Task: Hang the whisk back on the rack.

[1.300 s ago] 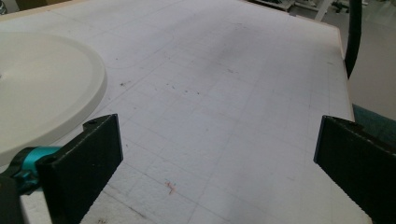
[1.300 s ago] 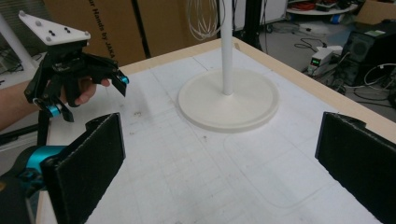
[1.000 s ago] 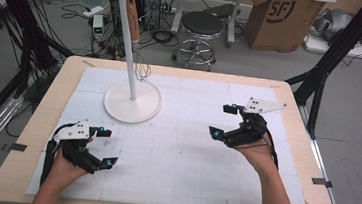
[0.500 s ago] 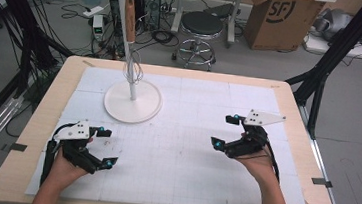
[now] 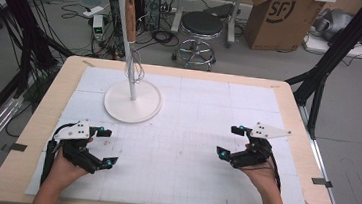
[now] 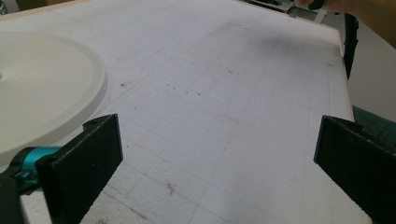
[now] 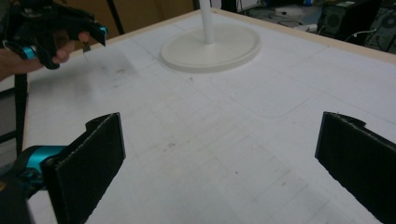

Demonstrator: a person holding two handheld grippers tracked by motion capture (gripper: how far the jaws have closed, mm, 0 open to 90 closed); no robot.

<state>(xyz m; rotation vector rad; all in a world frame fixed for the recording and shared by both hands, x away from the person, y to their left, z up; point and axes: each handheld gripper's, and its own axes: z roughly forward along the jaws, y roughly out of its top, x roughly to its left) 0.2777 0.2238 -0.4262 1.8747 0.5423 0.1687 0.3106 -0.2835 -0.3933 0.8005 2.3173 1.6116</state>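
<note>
Since the earlier pictures, my right gripper (image 5: pixel 235 145) has slid down and back toward the lower right of the high view, while my left gripper (image 5: pixel 102 147) has stayed put at the lower left. Both have their jaws spread wide and hold nothing. I keep them low and apart, just over the white mat (image 5: pixel 191 133), so I think they are resting.

Farther out stands the white rack (image 5: pixel 132 100), with its round base in the upper left part of the mat. A whisk (image 5: pixel 134 70) with a brown handle hangs beside its pole. Nothing lies on the mat between the grippers and the rack, so there is lots of room to move. The wooden table edge (image 5: pixel 297 123) is close to my right gripper, so I must watch that side.
</note>
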